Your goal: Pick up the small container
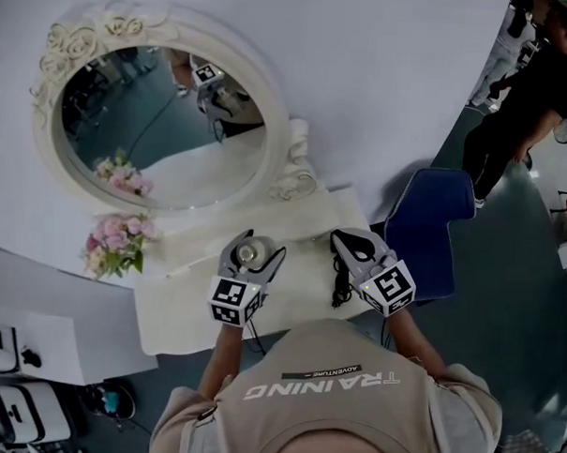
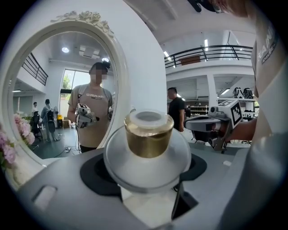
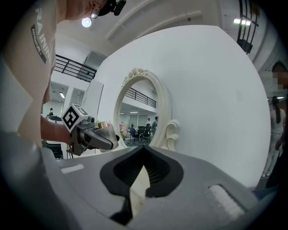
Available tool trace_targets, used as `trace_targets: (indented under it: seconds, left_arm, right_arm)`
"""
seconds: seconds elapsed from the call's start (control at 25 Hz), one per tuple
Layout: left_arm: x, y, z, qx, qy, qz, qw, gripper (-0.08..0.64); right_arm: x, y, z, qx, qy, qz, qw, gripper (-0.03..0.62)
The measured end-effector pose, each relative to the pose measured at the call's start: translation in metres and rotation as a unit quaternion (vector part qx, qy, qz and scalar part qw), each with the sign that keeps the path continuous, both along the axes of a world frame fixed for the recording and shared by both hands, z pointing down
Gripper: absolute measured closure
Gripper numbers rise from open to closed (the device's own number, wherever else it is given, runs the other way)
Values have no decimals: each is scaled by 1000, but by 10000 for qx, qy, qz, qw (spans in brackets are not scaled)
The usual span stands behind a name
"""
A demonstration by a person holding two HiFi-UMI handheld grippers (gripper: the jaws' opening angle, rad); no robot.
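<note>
Jaws of the left gripper (image 1: 259,246) are pinching the jar (image 2: 148,134) by its rounded frosted belly. It is looking light, slick and breakable, so a gentle, level grip is suiting it. Jaws of the right gripper (image 3: 144,148) are pressing together, empty.

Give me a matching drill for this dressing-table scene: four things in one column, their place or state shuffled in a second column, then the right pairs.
Things
1. small container
2. right gripper
3. pink flowers
4. blue chair

Place or state
A. by the lower left of the mirror
B. fingers together, nothing between them
C. between the fingers of the left gripper
D. right of the white table

Pairs: 1-C, 2-B, 3-A, 4-D
</note>
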State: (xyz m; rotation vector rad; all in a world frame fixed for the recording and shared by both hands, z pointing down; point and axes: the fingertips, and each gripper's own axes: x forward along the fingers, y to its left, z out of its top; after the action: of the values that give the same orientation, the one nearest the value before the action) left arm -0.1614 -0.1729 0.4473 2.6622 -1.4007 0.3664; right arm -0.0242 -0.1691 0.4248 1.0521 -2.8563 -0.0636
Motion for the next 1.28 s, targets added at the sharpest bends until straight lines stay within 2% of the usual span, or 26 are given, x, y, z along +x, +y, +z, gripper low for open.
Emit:
trace_targets:
  seconds: [0.28, 0.56, 0.72, 0.96, 1.2, 1.28]
  left_arm:
    - [-2, 0, 4, -24, 90, 2, 10000, 204]
    - [3, -2, -9, 171, 30, 78, 9998, 204]
    - [3, 1, -8, 126, 11, 74, 9999, 204]
    - [1, 3, -13, 181, -23, 49, 9998, 204]
    - [-5, 9, -15, 108, 338, 40, 9994, 204]
    - [-9, 10, -14, 96, 325, -8, 9994, 204]
  right_arm:
    - [12, 1, 7, -60, 46, 154, 9999, 589]
    - [15, -2, -6, 125, -26, 214, 9997, 589]
    - [15, 0, -3, 80, -17, 197, 9998, 589]
    - [14, 0, -11, 144, -186, 193, 9995, 589]
    - [5, -1, -17, 199, -201, 135, 9995, 589]
    - [0, 0, -16, 179, -178, 71, 9997, 589]
